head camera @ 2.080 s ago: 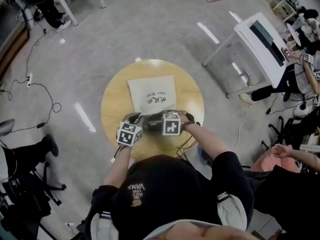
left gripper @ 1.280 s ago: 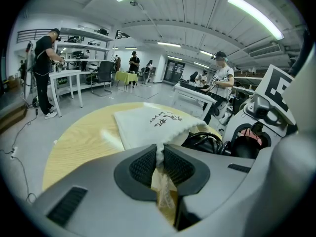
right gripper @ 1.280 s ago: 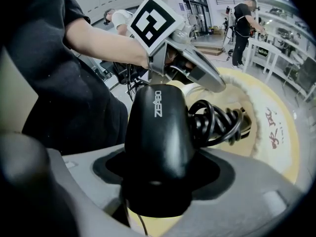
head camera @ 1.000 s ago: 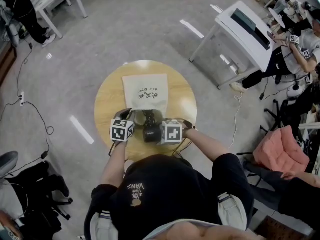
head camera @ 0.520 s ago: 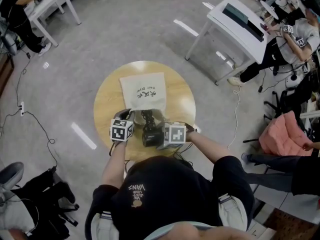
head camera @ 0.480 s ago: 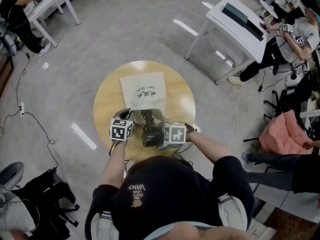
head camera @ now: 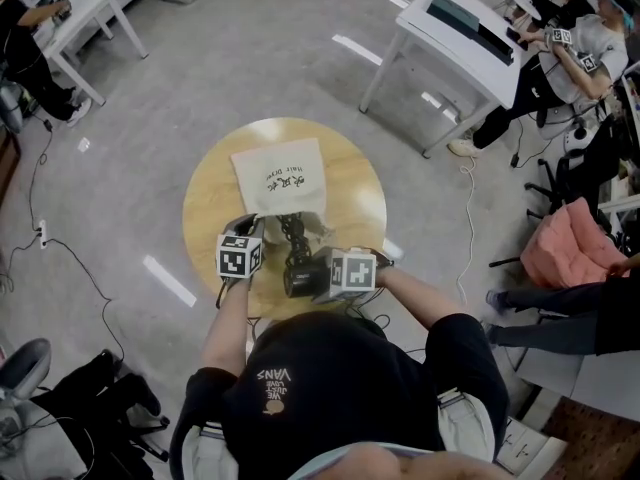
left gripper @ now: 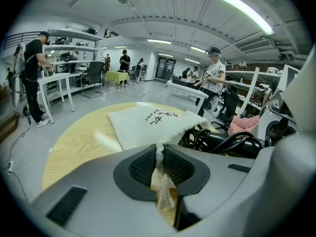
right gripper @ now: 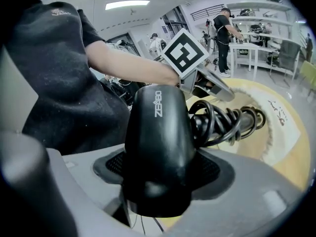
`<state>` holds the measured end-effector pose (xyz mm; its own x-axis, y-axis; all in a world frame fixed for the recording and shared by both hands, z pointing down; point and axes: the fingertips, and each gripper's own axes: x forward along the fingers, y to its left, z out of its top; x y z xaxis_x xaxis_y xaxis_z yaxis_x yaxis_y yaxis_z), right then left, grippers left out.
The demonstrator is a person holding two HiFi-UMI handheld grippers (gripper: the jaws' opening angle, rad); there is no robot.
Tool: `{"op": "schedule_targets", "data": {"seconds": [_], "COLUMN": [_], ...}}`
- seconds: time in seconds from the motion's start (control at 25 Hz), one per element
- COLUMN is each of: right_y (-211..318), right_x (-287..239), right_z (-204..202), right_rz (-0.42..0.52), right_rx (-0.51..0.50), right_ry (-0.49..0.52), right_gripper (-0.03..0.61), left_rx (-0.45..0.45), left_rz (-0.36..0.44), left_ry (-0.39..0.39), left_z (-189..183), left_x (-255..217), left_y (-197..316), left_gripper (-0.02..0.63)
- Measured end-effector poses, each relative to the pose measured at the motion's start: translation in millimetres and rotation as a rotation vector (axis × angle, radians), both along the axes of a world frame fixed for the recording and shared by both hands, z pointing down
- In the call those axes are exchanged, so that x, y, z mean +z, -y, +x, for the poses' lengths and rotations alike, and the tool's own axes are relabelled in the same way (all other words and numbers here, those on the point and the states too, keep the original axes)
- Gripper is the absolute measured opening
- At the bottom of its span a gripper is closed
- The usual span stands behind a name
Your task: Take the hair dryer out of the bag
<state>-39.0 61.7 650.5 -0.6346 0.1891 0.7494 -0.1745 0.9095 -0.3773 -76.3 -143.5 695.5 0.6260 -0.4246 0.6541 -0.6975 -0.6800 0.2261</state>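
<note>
Nearest the wearer, the right gripper has its jaws set wide and clamped on the black barrel of the hair dryer. The dryer's handle, wound with coiled black cord, points away toward the bag's mouth. Beside it, the left gripper is nearly closed, pinching a fold of cloth at the mouth edge of the white drawstring bag. The bag lies flat beyond both grippers, printed side up, on the round wooden table. The dryer's barrel is outside the bag, near the table's near edge. Whether the handle's tip has cleared the opening cannot be told. Farther off stands a white desk on the grey floor.
</note>
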Motion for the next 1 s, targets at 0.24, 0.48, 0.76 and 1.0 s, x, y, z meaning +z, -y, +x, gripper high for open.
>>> {"op": "schedule_targets", "data": {"seconds": [0.24, 0.48, 0.76, 1.0], "right_y": [-12, -23, -33, -41], "right_x": [-7, -14, -20, -25], "right_z": [-6, -5, -7, -11], "right_rz": [-0.004, 0.008, 0.016, 0.019], "right_rx": [0.026, 0.038, 0.045, 0.058], "right_ry": [0.012, 0.016, 0.025, 0.030], "right_gripper": [0.351, 0.351, 0.351, 0.351], "left_rx": [0.018, 0.029, 0.030, 0.042], "left_rz": [0.003, 0.007, 0.014, 0.021], "left_ry": [-0.002, 0.010, 0.009, -0.008], "left_z": [-1, 1, 1, -1], "left_x": [0, 1, 1, 2], "left_y": [-2, -5, -4, -4], "left_gripper": [0.051, 0.051, 0.051, 0.052]}}
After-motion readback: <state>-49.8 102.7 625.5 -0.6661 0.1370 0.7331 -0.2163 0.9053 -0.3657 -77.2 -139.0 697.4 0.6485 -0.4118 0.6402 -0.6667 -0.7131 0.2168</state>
